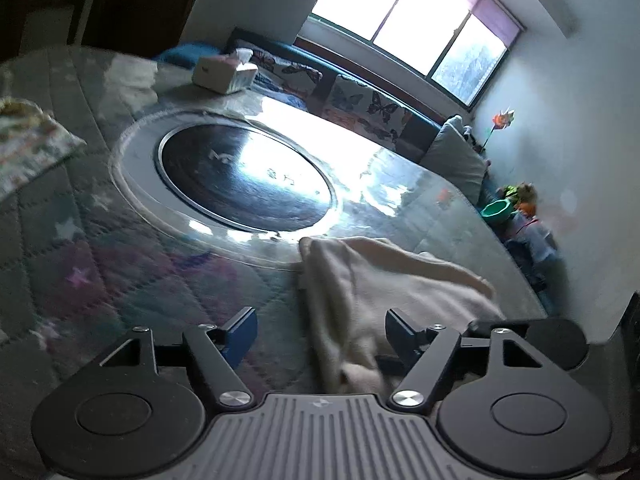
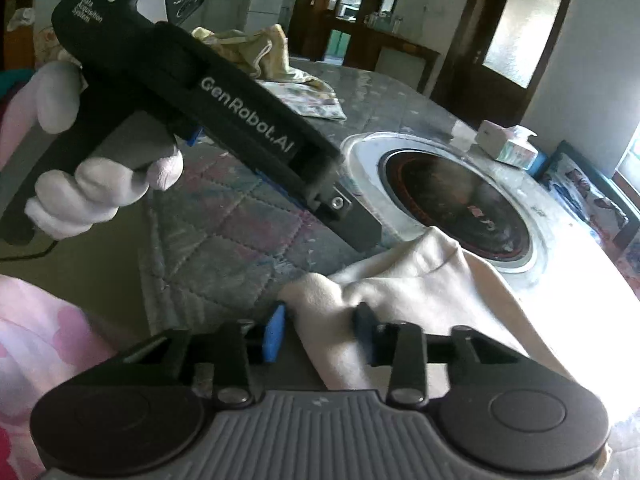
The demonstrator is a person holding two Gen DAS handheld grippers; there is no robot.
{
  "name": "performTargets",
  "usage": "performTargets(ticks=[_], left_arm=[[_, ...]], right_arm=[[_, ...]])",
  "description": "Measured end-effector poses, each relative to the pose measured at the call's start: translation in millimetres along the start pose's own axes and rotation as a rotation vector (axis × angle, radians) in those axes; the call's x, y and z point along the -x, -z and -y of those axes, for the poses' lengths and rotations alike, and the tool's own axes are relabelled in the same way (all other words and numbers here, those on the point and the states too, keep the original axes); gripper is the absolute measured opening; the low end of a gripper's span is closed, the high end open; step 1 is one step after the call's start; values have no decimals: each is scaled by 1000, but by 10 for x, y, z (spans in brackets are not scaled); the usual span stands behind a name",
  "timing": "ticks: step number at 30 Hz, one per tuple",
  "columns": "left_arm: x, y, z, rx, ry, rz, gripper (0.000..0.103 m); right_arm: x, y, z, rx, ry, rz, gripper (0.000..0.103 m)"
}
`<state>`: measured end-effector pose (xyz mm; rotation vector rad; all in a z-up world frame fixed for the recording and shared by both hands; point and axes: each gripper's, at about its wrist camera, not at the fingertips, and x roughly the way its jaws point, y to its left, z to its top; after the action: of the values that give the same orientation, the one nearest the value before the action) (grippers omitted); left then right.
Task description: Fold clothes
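- Left wrist view, far left of the frame: a patterned folded cloth point(image 1: 28, 148) lies on the quilted counter point(image 1: 80, 240), well apart from the gripper.
- Centre: a round dark cooktop point(image 1: 248, 176) set into the counter catches window glare; a tissue box point(image 1: 224, 74) stands beyond it.
- Lower centre: the left gripper point(image 1: 320, 330) is wide open, and the cream garment point(image 1: 380, 280) lies between its jaws and runs to the right, its far edge touching the cooktop's rim.
- Right wrist view, upper left: a gloved left hand point(image 2: 80, 184) holds the other black tool, whose tip hangs just above the garment point(image 2: 420, 280).
- Upper centre: crumpled clothes point(image 2: 256, 52) sit at the counter's far side.
- Lower centre: the right gripper point(image 2: 320, 330) stands open, with a bunched corner of the garment between its blue and black fingers, not clamped.
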<state>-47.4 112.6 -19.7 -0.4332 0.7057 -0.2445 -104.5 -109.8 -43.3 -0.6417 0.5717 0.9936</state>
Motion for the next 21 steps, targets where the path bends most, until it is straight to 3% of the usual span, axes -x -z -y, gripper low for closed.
performTargets(ticks=[1, 4, 10, 21], left_arm=[[-21, -6, 9, 21, 7, -4, 75], [-90, -25, 24, 85, 26, -17, 78], [-251, -114, 58, 198, 23, -49, 80], [-522, -204, 144, 315, 40, -109, 79]], right_arm=[[15, 1, 19, -11, 8, 5, 19], [96, 18, 135, -87, -6, 27, 11], [292, 18, 377, -239, -62, 82, 10], [622, 96, 632, -334, -82, 157, 7]])
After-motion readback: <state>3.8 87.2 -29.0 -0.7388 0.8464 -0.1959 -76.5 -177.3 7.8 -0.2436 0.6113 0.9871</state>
